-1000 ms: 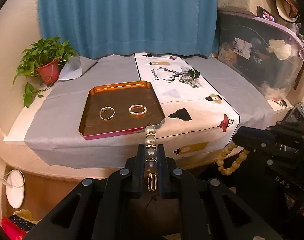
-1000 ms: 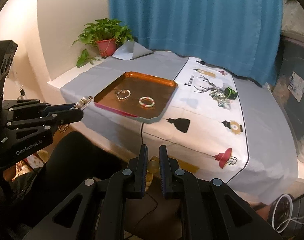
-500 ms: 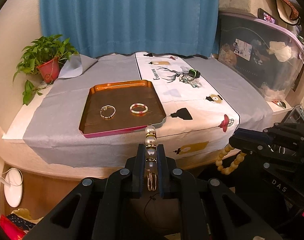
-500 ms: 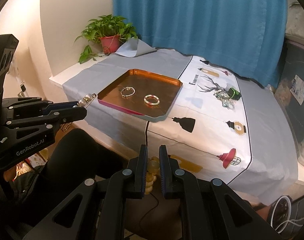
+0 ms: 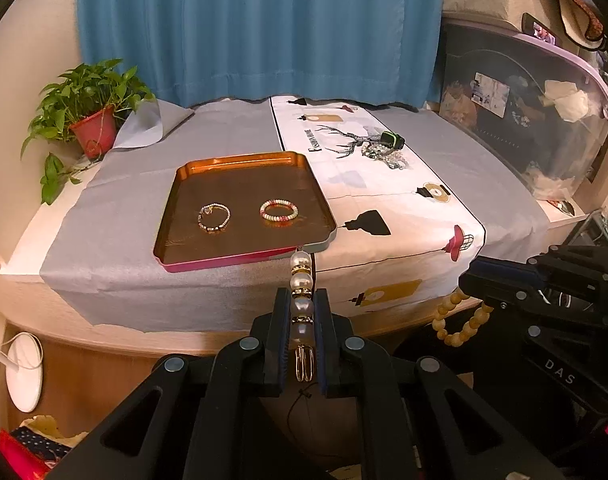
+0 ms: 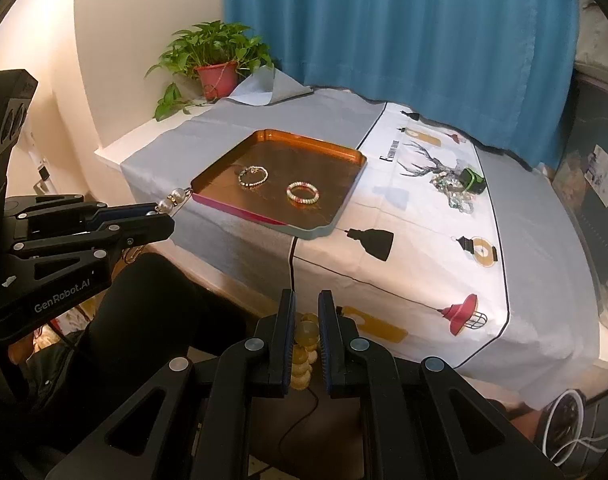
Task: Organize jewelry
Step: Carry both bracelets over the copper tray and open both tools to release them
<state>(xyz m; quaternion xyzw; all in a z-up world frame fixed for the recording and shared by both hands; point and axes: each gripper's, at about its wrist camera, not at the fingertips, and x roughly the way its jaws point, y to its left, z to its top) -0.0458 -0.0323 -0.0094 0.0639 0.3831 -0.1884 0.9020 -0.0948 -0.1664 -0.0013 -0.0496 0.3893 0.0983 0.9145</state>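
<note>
Both grippers are closing in on the tray (image 5: 165, 240), and over the last second the view has crept nearer: the tray sits a touch larger and lower in both wrist views than it did a moment back. The load has not shifted in either tool.

The left gripper (image 5: 301, 320) is nearly shut, its jaws pinching the pearl bracelet (image 5: 301, 280). Two pearls stick out past the tips toward the tray's near edge, and a gold clasp hangs back between the fingers. It is short of the tray, out over the front of the table (image 5: 103, 248).

The right gripper (image 6: 304, 320) is clamped just as narrowly on the wooden bead bracelet (image 5: 458, 320). From the left view a loop of amber beads droops below its tips, to the right of the tray and below the table edge.

Inside the tray lie two pieces already: a thin gold bracelet (image 5: 213, 218) on the left and a pink bead bracelet (image 5: 279, 211) right of it, apart from each other. Beyond the tray's far right corner, a tangle of jewellery (image 5: 384, 152) waits on the white runner.

My read: two down, two in the air, more to fetch. Next comes the set-down, and the tray's bare front strip looks the natural spot; those protruding pearls could snag the rim.
</note>
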